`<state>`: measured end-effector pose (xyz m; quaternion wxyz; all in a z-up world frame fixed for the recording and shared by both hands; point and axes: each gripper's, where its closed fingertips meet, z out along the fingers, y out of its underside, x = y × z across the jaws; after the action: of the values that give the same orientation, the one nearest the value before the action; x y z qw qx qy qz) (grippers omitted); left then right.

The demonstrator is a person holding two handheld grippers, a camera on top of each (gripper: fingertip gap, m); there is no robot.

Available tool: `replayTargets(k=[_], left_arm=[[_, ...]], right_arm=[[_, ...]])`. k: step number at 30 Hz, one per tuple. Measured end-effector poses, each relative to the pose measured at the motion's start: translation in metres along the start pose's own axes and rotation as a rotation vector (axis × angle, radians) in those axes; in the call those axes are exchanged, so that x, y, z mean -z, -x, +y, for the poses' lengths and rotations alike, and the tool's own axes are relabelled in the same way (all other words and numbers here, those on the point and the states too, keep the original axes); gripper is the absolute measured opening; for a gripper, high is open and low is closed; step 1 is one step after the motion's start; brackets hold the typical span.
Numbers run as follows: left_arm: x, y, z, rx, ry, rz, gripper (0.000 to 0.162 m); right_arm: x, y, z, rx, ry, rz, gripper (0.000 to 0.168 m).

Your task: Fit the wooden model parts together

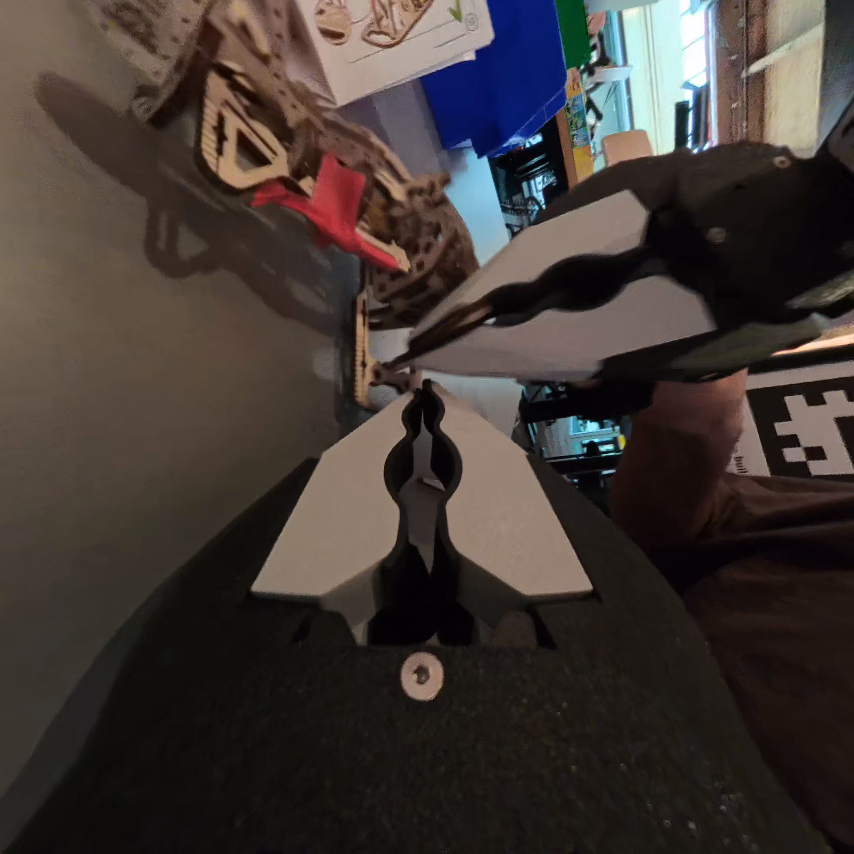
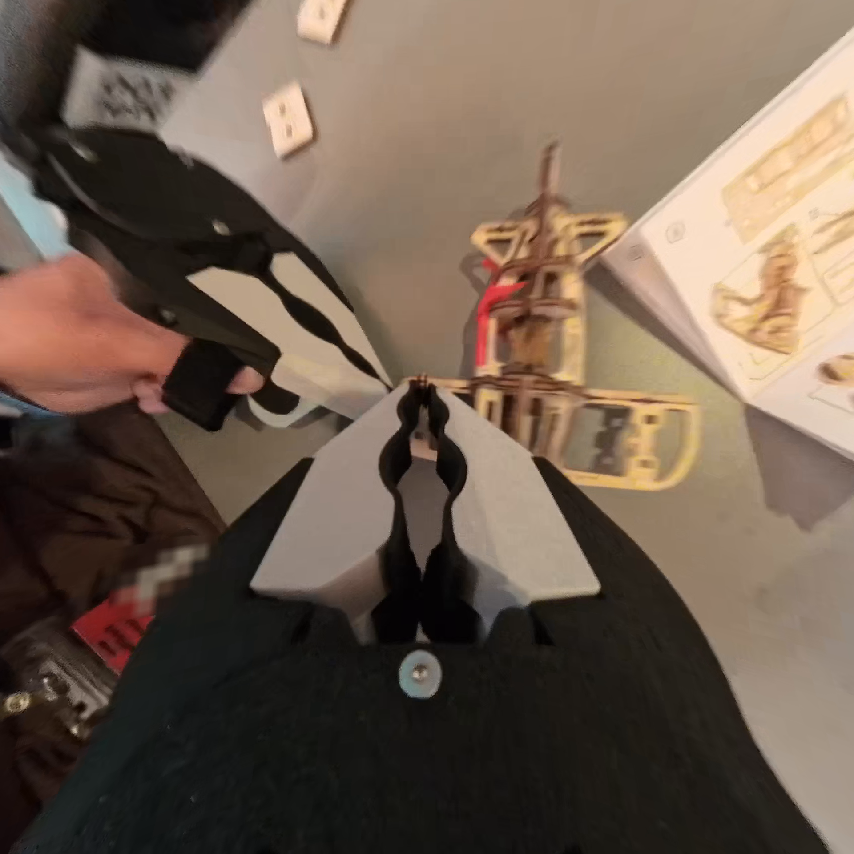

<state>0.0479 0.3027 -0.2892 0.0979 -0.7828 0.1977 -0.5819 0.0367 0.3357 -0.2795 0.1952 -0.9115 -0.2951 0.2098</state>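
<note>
Left tool (image 1: 425, 386): own view, centre frame; white fingers w/ black wavy pads, tips together. Whether a thin part sits between tips: can't tell. In the right wrist view it comes in from the left (image 2: 387, 384), tips together there too.
Right tool (image 2: 421, 386): centre frame in own view, tips nearly together, pinched on a small dark wooden bit (image 2: 421, 380) at the very tip; blurred. In the left wrist view it enters from the right (image 1: 393, 365), tips pressed together at the model's edge.
Tool relation: both tips meet at nearly one spot, touching or just beside each other, right at the model's near edge.
Wooden model (image 2: 550, 351): pale laser-cut frame w/ darker inner parts, lying on the tabletop, centre-right of right wrist view. Left wrist view shows it upper centre (image 1: 277, 152), gear-like curved piece at its lower right.
Red piece (image 1: 335, 203): stuck in the model's mid section; in the right wrist view, on the model's left side (image 2: 492, 305).
Tabletop (image 2: 416, 138): grey, matte.
Instruction booklet (image 2: 748, 259): white, drawings of parts, right edge of right wrist view; top centre in the left view (image 1: 393, 41).
Loose pieces (image 2: 289, 118): two pale squarish plates, upper left of right wrist view, well apart from the model.
Hand (image 2: 69, 332): grips left tool's black handle, left edge of frame.
Blue item (image 1: 499, 78): behind the booklet, top of left wrist view.
</note>
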Motion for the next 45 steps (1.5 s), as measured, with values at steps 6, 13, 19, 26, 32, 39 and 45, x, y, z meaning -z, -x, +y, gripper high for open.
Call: replayTargets(k=[6, 13, 19, 26, 32, 39, 45], left_arm=[[0.025, 0.000, 0.006, 0.018, -0.034, 0.010, 0.000], [0.046, 0.006, 0.010, 0.050, -0.094, -0.035, 0.030], [0.033, 0.015, -0.013, 0.116, -0.032, -0.010, 0.031], [0.015, 0.016, -0.002, 0.117, 0.113, 0.007, 0.004], [0.012, 0.016, -0.001, 0.125, 0.142, 0.041, 0.002], [0.011, 0.018, 0.000, 0.092, 0.151, 0.017, 0.002], [0.010, 0.020, 0.000, 0.067, 0.147, -0.009, 0.001]], right_arm=[[0.015, -0.006, 0.004, -0.022, -0.053, -0.028, 0.002], [0.011, 0.003, 0.001, -0.069, -0.154, -0.047, 0.002], [0.004, 0.002, 0.000, -0.079, -0.116, -0.072, 0.003], [-0.007, 0.004, 0.006, -0.096, -0.067, -0.095, 0.003], [-0.006, 0.003, 0.008, -0.090, -0.054, -0.104, 0.002], [-0.008, 0.003, 0.011, -0.006, 0.021, -0.035, 0.002], [-0.010, 0.001, 0.010, 0.138, -0.029, 0.146, 0.002]])
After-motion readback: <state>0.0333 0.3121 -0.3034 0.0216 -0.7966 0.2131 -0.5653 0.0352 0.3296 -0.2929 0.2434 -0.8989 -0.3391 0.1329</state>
